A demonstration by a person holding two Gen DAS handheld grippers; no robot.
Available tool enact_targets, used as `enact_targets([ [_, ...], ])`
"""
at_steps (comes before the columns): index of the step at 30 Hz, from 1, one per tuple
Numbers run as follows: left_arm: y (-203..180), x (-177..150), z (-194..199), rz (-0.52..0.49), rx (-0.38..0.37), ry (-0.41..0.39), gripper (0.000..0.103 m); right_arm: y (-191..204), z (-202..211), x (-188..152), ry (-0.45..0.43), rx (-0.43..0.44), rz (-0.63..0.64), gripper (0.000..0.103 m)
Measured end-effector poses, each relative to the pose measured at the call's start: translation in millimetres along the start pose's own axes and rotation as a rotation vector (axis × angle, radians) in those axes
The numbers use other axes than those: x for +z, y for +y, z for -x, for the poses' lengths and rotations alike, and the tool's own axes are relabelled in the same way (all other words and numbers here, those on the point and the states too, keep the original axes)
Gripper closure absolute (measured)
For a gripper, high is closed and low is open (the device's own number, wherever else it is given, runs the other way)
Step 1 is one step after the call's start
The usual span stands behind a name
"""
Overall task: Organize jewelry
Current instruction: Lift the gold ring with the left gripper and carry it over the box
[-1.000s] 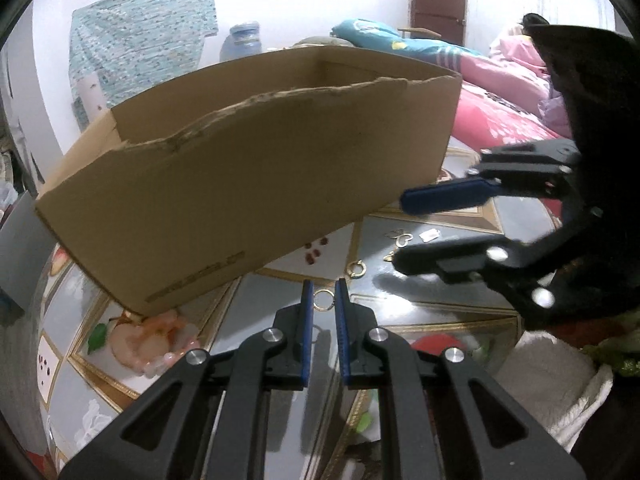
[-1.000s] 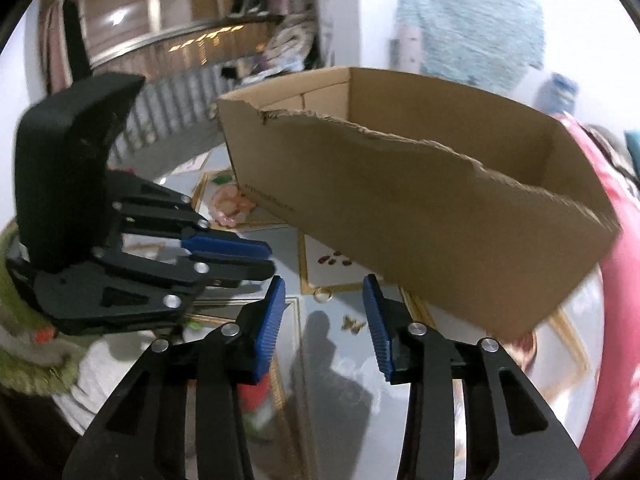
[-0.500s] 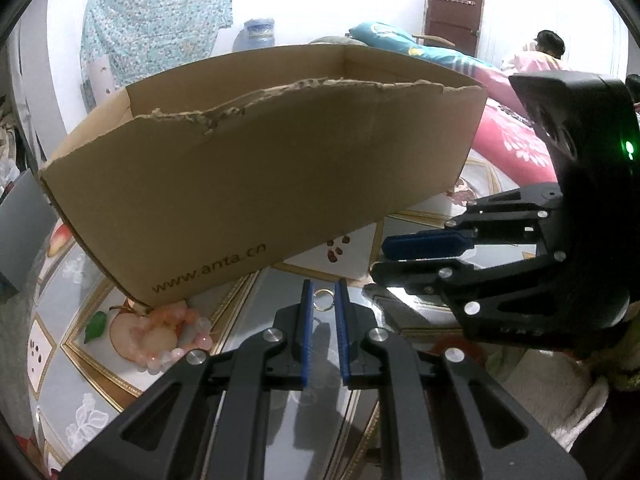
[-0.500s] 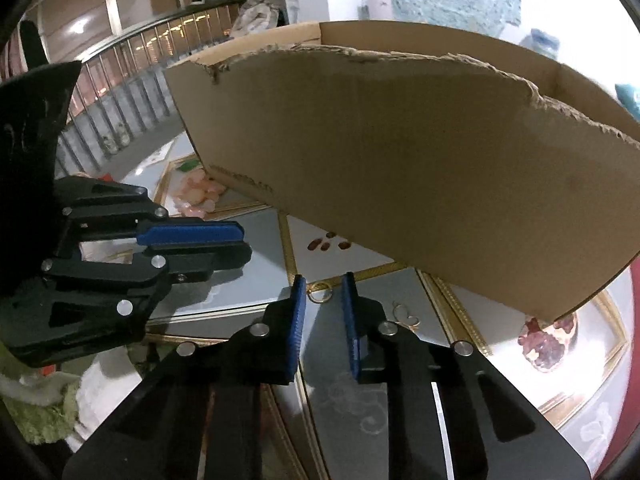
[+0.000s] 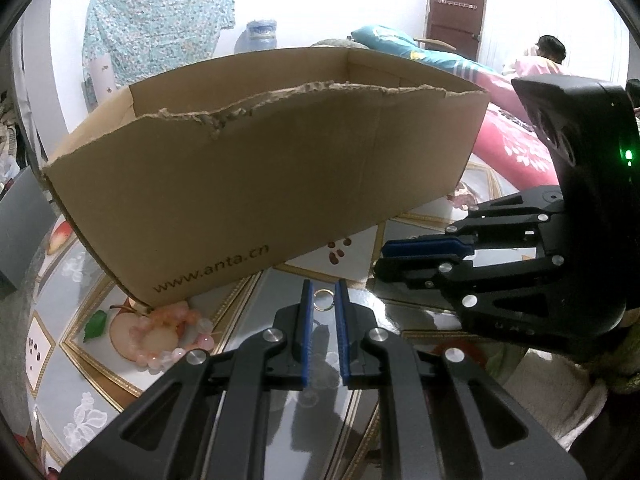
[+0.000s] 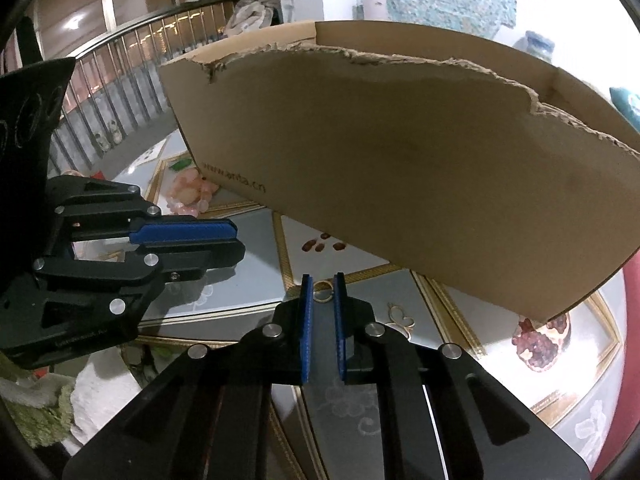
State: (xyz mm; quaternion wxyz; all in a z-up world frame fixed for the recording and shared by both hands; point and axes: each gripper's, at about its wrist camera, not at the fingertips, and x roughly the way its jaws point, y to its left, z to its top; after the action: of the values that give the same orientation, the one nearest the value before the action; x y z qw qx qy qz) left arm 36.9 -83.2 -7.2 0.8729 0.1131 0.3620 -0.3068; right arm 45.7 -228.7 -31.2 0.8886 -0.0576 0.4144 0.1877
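Two thin gold rings are pinched at the pad tips, one in the nearly shut left tool and one in the closing right tool, both low over the table; a tilt could drop either short of the box.

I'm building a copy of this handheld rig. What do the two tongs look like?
Both the left tongs and right tongs are matte black linkage arms with silver rivets and flat ribbed blue pads. The right one's black housing shows a green light.
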Motion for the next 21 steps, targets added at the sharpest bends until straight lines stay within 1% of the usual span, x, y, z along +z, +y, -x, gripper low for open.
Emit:
enact_targets([
  [5,-1.7,0.9,9.8,-0.009,-0.005,-0.021,0.093,-0.3,14.7,0.6,-0.028,0.016,-0.006,0.095],
  [7,-2.7,2.3,16.7,-0.012,-0.006,-0.037,0.093,1.1,24.7,1.7,-0.052,0.028,-0.006,0.095],
  [11,0.9,9.2,40.1,0.021,-0.059,-0.088,0.093,5.7,52.1,7.3,-0.125,0.047,-0.002,0.095],
  [14,-0.5,23.0,61.1,0.021,-0.091,-0.150,0.093,5.1,75.1,15.1,-0.189,0.057,-0.008,0.095],
  [17,-2.9,41.7,81.3,-0.006,-0.107,-0.219,0.093,1.2,97.5,27.9,-0.266,0.056,-0.015,0.095],
  [19,-4.1,56.2,87.4,-0.020,-0.107,-0.252,0.093,-3.3,107.1,39.1,-0.307,0.038,-0.018,0.095],
  [21,-2.6,70.1,87.3,-0.021,-0.101,-0.265,0.093,-11.1,107.5,52.1,-0.324,0.010,-0.037,0.095],
])
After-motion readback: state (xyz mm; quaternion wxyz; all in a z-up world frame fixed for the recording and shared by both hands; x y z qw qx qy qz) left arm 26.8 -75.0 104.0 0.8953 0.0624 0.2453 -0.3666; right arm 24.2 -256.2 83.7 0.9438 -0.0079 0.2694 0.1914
